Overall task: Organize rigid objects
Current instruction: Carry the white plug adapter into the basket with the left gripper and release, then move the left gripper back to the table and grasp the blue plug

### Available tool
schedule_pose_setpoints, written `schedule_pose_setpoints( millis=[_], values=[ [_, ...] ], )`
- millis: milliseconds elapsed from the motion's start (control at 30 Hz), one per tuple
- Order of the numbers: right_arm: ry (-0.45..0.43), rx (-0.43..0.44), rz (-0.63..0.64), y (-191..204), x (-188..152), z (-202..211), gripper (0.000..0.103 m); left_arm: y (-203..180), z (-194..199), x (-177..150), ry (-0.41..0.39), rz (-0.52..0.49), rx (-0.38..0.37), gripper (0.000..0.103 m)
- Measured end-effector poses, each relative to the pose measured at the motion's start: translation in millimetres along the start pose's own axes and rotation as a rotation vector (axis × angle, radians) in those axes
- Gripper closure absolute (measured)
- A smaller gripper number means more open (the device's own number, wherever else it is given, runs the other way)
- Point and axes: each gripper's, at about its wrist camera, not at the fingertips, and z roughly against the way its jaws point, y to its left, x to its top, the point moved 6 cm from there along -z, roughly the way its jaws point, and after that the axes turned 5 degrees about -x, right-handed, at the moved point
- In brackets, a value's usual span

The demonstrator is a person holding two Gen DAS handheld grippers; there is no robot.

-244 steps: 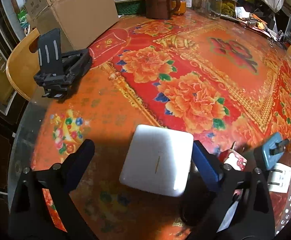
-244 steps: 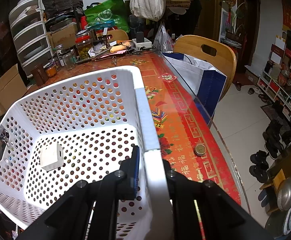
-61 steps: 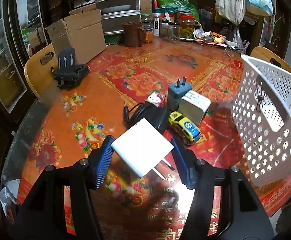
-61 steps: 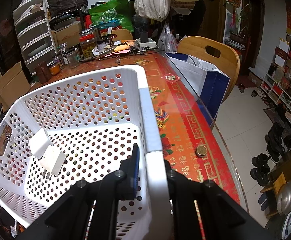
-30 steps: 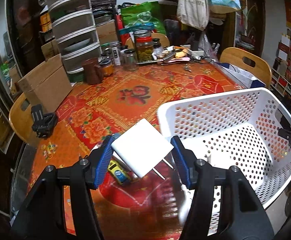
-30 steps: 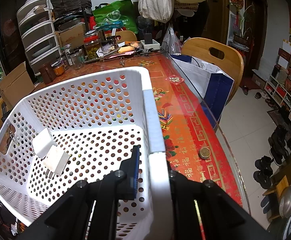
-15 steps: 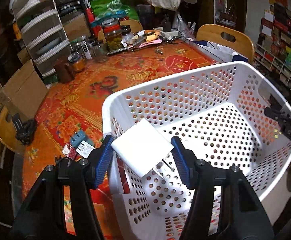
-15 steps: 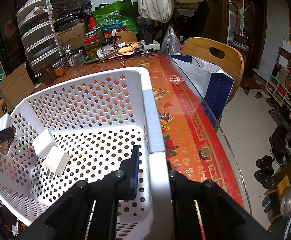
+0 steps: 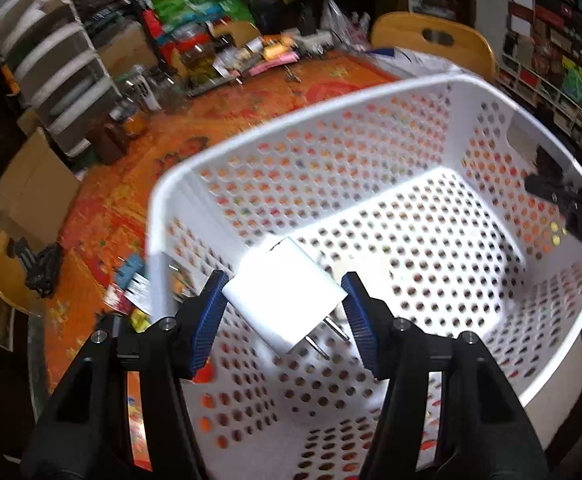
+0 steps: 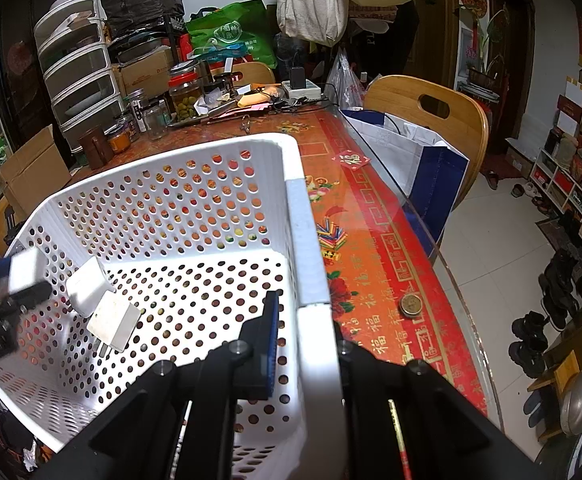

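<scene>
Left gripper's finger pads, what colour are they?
Blue, on black arms. The pads show best in the left wrist view, clamped on the white plug adapter.

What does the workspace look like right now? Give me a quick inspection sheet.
Surface: table under a red floral cloth.
Job's things: white charger held over the white basket; two white adapters lie inside.
Clutter: jars, cardboard box, coin.
Grippers: left gripper shut on the charger; right gripper clamps the basket rim.
Cables: nothing seen clearly.
Surroundings: wooden chair, drawer unit.
</scene>
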Motion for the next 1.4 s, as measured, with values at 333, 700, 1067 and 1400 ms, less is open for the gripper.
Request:
schedule_pose_setpoints(
  millis=[333,700,1067,1400],
  values=[
    [0.001,0.005,-0.002,-1,-1,0,0.093,-9,-12,-7,0.049,-0.031,-0.004,0.047],
    [0.006,0.001,-0.001,-3,-2,-1,0.093,-7,0,-2,-0.014,-0.017,-0.026,0.013],
    [0.016,-0.010,0.006,-2,-2,-2,0.093,127,80,-13,-0.260,0.237,0.061,0.000],
    [0.016,-0.010,0.005,-2,-2,-2,0.093,270,-45,-44,-0.008,0.443,0.096,0.000]
  ],
)
